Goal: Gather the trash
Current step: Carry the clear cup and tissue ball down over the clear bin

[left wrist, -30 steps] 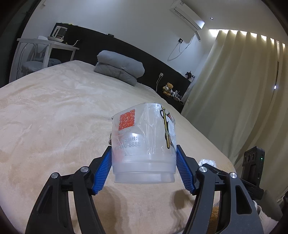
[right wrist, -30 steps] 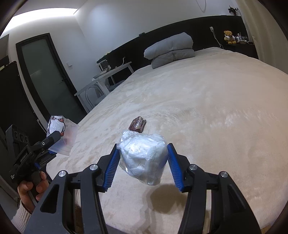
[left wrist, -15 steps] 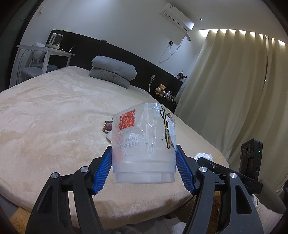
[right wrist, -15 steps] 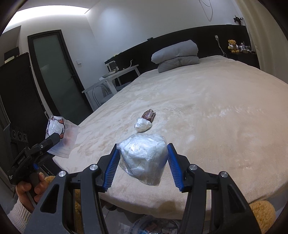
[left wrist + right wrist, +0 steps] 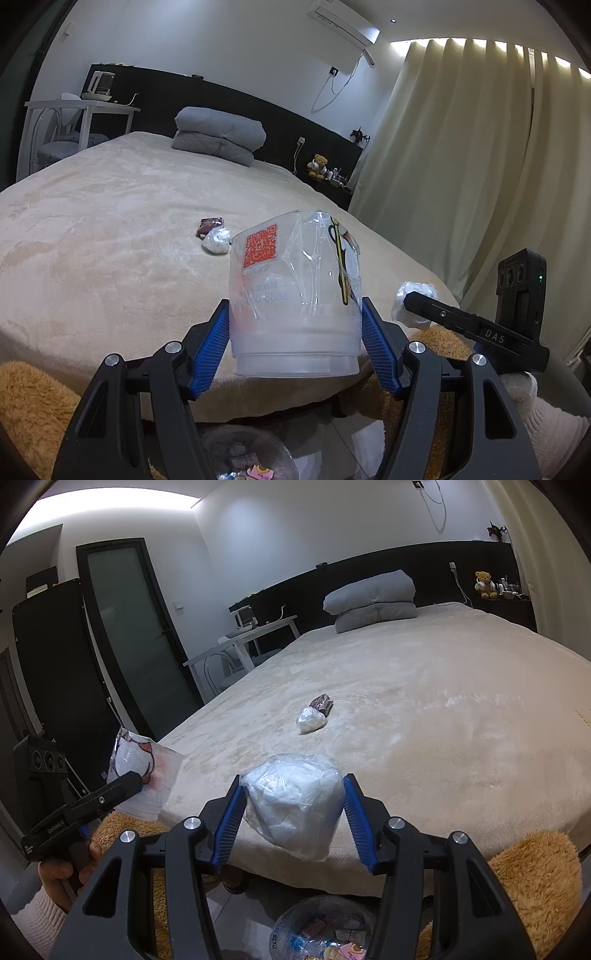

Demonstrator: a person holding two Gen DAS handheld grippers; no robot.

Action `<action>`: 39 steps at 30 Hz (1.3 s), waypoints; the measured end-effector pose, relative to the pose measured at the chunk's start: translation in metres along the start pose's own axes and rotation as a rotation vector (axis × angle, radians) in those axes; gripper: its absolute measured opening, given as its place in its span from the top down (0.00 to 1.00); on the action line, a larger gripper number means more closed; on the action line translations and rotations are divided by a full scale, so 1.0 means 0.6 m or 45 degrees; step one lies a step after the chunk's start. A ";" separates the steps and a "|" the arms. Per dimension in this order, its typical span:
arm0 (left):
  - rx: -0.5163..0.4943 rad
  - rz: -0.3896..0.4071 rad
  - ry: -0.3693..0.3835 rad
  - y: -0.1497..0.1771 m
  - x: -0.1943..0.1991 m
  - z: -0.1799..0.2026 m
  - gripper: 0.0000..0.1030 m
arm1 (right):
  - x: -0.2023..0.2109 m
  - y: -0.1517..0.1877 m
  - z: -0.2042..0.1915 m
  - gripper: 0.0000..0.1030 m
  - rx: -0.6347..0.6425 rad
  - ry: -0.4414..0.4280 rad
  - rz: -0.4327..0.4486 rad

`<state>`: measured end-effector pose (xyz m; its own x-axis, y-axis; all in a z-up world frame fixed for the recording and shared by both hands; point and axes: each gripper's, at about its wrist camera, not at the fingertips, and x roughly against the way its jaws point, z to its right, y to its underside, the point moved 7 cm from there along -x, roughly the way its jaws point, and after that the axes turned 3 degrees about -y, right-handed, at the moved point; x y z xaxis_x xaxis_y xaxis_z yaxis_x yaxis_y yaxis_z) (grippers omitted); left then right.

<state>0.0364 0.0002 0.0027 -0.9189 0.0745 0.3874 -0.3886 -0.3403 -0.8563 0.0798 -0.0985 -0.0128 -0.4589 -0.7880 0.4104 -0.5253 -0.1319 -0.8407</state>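
Observation:
My left gripper (image 5: 295, 350) is shut on a clear plastic cup (image 5: 291, 295) with an orange QR code, held past the foot of the bed. It also shows in the right wrist view (image 5: 142, 775). My right gripper (image 5: 293, 821) is shut on a crumpled white plastic bag (image 5: 295, 801), which also shows in the left wrist view (image 5: 413, 302). On the beige bed (image 5: 443, 701) lie a white wad (image 5: 311, 720) and a brown wrapper (image 5: 322, 703). Below both grippers a trash bag (image 5: 321, 930) with litter in it sits on the floor.
Folded grey bedding (image 5: 373, 600) lies at the head of the bed. A white side table (image 5: 81, 110) stands at the left, curtains (image 5: 480, 147) at the right. An orange fluffy rug (image 5: 532, 878) lies by the bed's foot.
Both grippers have pulled back from the bed with their loads. The bed's foot edge, the rug and the trash bag on the floor have come into view.

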 end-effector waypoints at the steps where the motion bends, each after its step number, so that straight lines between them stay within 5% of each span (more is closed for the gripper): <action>1: -0.002 -0.008 -0.003 0.005 0.002 0.002 0.35 | 0.002 0.003 -0.003 0.49 0.000 -0.004 -0.007; 17: 0.135 -0.276 -0.048 0.092 -0.023 -0.004 0.35 | -0.016 0.061 -0.016 0.48 -0.177 -0.103 -0.206; 39: 0.271 -0.791 -0.196 0.230 -0.108 -0.058 0.35 | -0.131 0.178 0.042 0.48 -0.488 0.057 -0.667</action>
<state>0.0399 -0.0188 -0.1523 -0.5025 0.1873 0.8440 -0.8057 -0.4554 -0.3787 0.0781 -0.0658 -0.1437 -0.0975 -0.6508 0.7529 -0.9022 -0.2616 -0.3429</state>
